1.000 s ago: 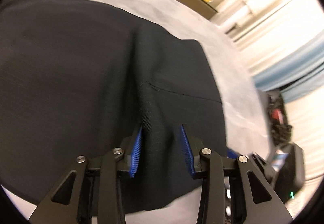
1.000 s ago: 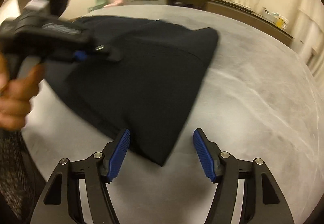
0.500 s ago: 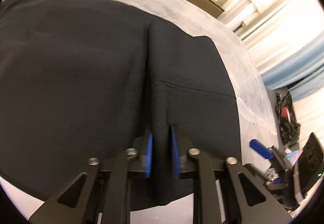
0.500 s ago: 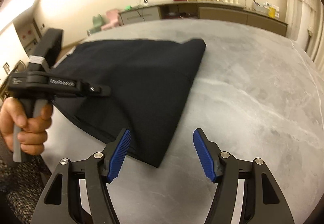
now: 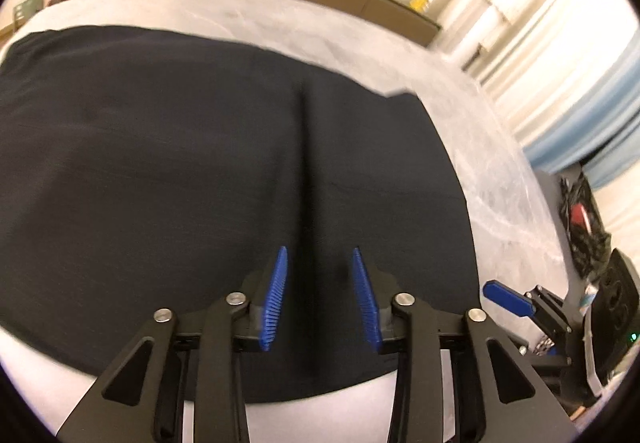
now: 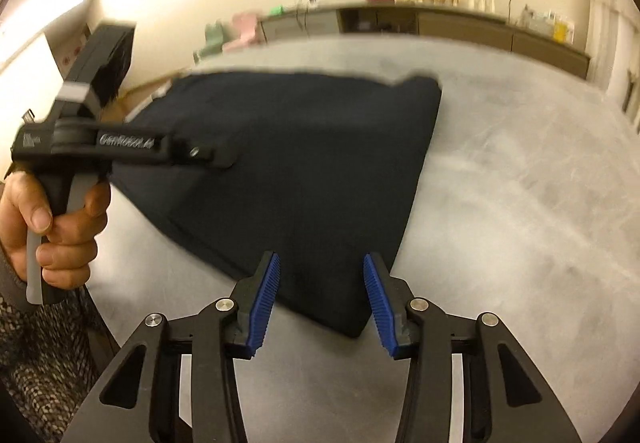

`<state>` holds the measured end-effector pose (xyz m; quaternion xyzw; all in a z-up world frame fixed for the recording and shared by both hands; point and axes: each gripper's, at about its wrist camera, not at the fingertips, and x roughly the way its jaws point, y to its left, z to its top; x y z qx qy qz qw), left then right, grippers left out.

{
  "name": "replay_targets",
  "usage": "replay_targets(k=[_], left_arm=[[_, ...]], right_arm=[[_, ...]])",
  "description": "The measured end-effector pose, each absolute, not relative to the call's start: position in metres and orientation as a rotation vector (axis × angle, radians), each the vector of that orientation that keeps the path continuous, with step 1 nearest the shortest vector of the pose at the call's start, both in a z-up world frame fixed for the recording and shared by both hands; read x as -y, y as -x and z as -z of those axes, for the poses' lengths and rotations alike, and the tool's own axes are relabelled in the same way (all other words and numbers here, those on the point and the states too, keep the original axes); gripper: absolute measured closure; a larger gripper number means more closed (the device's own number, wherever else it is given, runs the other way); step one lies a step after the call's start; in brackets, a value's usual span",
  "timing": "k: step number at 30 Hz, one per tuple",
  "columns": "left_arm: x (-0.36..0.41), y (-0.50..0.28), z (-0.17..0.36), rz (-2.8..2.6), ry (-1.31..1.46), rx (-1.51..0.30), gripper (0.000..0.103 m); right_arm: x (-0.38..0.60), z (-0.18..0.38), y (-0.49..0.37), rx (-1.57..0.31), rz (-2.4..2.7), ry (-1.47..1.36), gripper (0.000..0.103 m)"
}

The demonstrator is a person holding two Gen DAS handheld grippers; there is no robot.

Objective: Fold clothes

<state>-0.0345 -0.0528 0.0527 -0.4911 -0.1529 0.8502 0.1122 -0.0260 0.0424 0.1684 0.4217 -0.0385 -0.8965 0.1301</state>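
Garment: a dark navy, folded piece of clothing point(image 5: 200, 171) lies flat on the desk point(image 6: 520, 183), taking up its left and middle part in the right wrist view; one near corner point(image 6: 352, 327) points toward the right hand-held gripper
Crease: a raised ridge of cloth point(image 5: 306, 163) runs from the far edge of the garment toward the left hand-held gripper
Left hand-held gripper: the left hand-held gripper point(image 5: 320, 295) sits over the near part of the garment, its blue ribbed pads point(image 5: 274, 299) spread apart with the ridge of cloth between them; whether the pads touch the cloth cannot be told
Right hand-held gripper: the right hand-held gripper point(image 6: 320, 303) has its blue pads point(image 6: 262, 303) spread wide, one on each side of the near corner of the garment, nothing pinched
Left hand: the person's left hand point(image 6: 56, 231) grips the handle of the left tool, seen at the left edge of the right wrist view above the garment's edge
Desk: grey, marbled surface, bare to the right of the garment
Background: a long cabinet point(image 6: 460, 27) along the far wall with small items on top; pale curtains point(image 5: 560, 63) to the right in the left wrist view
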Motion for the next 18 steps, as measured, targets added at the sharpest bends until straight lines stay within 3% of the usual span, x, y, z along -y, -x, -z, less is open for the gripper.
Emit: replay_targets(k=[3,5,10,12,18], left_arm=[[0.098,0.025,-0.068,-2.593,1.409,0.557,0.06],[0.137,0.014,-0.077,-2.682,1.374,0.662,0.05],[0.26,-0.021,-0.07,-2.891,1.3,1.167,0.043],[0.302,-0.032,-0.062,-2.894,1.267,1.365,0.042],[0.374,-0.057,-0.023,-2.813,1.271,1.796,0.039]], right_arm=[[-0.039,-0.164,0.03,0.092,2.589,-1.267,0.056],[-0.033,-0.164,0.022,-0.005,2.629,-1.272,0.056],[-0.007,-0.196,0.019,-0.02,2.758,-1.232,0.051],[0.031,-0.21,0.027,-0.085,2.727,-1.182,0.044],[0.196,-0.229,0.074,-0.442,2.451,-1.059,0.037]])
